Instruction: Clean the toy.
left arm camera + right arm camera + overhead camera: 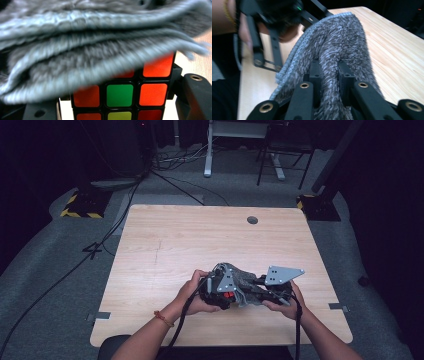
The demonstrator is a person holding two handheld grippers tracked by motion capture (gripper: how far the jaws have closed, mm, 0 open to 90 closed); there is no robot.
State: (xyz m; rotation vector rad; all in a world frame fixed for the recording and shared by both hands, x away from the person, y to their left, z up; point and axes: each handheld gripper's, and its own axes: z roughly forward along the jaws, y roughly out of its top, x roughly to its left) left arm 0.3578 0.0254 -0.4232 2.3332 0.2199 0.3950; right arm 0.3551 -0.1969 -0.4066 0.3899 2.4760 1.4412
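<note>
- Two grippers meet low over the table [165,245], near its front edge.
- Left gripper [220,292] clamps a puzzle cube [120,96], with a grey cloth [337,50] draped over it.
- Right gripper [330,75] pinches that cloth.

Two black grippers are carried, each topped by a grey three-cornered plate with small holes. On the left gripper [220,292] a red part is seen; a black cable trails from it and from the right gripper [272,292]. The black jaws are set with brass-ringed screw holes. A red-orange bead bracelet [163,318] is worn on the left wrist; the forearms are unsleeved.
</note>
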